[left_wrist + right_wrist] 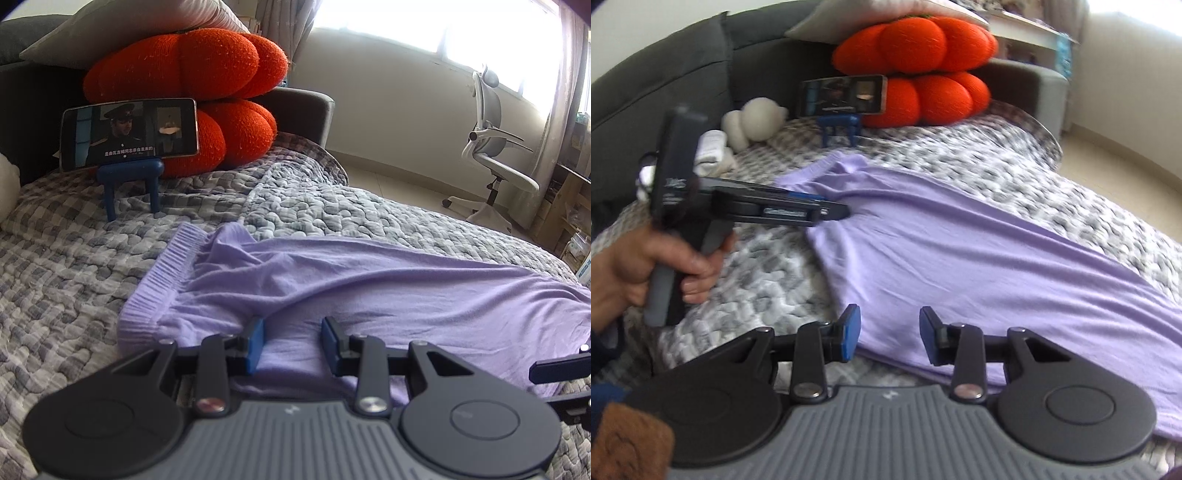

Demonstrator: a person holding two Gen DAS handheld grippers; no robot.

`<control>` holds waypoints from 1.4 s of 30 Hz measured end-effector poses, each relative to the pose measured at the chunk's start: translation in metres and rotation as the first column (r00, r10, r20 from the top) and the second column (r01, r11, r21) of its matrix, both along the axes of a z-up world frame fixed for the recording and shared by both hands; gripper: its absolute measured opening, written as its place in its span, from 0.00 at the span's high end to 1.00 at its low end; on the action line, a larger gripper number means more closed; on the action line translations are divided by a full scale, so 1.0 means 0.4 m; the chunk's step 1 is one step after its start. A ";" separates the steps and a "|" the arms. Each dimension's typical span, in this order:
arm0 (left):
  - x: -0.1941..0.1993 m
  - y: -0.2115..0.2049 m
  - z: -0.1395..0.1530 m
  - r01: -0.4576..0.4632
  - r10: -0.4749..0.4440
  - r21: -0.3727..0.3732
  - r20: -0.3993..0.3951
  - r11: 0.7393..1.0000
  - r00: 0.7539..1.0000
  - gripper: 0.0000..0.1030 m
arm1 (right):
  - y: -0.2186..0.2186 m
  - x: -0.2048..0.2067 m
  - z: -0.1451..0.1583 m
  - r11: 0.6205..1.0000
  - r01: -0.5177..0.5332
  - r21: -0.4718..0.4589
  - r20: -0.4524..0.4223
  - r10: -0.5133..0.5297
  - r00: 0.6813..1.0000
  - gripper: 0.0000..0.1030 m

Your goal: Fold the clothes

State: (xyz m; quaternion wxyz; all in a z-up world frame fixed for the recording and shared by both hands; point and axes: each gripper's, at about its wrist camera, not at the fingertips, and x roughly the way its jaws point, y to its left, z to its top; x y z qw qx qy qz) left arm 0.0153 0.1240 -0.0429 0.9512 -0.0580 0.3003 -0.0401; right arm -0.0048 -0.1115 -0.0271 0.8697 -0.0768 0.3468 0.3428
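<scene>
A lavender garment with a ribbed elastic waistband lies spread on a grey checked quilt. My left gripper stands open low over the cloth just right of the waistband, with flat fabric showing between its blue pads. In the right wrist view a hand holds this left gripper, whose tips meet the garment's left edge near the waist. My right gripper is open over the near edge of the cloth. One of its fingers shows at the right border of the left wrist view.
A phone playing a video stands on a blue holder before two orange pumpkin cushions. A white plush toy lies by the dark grey backrest. A white office chair stands on the floor beyond the bed.
</scene>
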 end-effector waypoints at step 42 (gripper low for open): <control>-0.009 -0.012 -0.009 0.000 -0.001 0.034 0.028 0.999 1.000 0.66 | -0.426 0.196 -0.003 0.838 0.527 0.141 -0.114 -0.515 0.850 0.56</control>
